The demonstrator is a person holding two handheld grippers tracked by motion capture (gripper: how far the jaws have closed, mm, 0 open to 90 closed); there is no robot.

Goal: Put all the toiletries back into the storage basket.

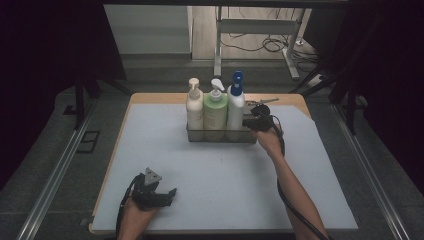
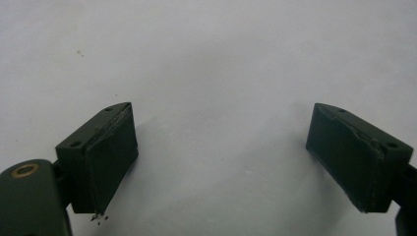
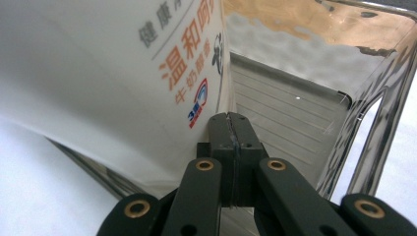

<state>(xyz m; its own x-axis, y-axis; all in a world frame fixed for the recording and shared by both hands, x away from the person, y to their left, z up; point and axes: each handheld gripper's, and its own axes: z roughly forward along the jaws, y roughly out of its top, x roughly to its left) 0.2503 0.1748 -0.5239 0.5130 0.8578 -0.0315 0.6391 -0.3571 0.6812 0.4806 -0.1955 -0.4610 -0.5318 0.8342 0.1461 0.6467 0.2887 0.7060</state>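
A chrome wire basket (image 1: 220, 136) stands at the middle back of the mat and holds three pump bottles: cream (image 1: 194, 107), green (image 1: 215, 111), and white with a blue pump (image 1: 236, 102). My right gripper (image 1: 250, 123) is at the basket's right end. In the right gripper view its jaws (image 3: 231, 129) are pressed together and reach in beside the white bottle (image 3: 98, 73), above the basket's slatted floor (image 3: 285, 123). I cannot tell whether the thin wall is caught. My left gripper (image 1: 169, 194) rests near the front left of the mat. Its jaws (image 2: 221, 118) stand wide apart over bare mat.
The pale blue mat (image 1: 220, 170) covers a wooden table (image 1: 150, 97). A small metal object (image 1: 265, 101) lies just behind the basket's right end. Dark curtains flank the table, and a table frame with cables (image 1: 270, 42) stands on the floor beyond.
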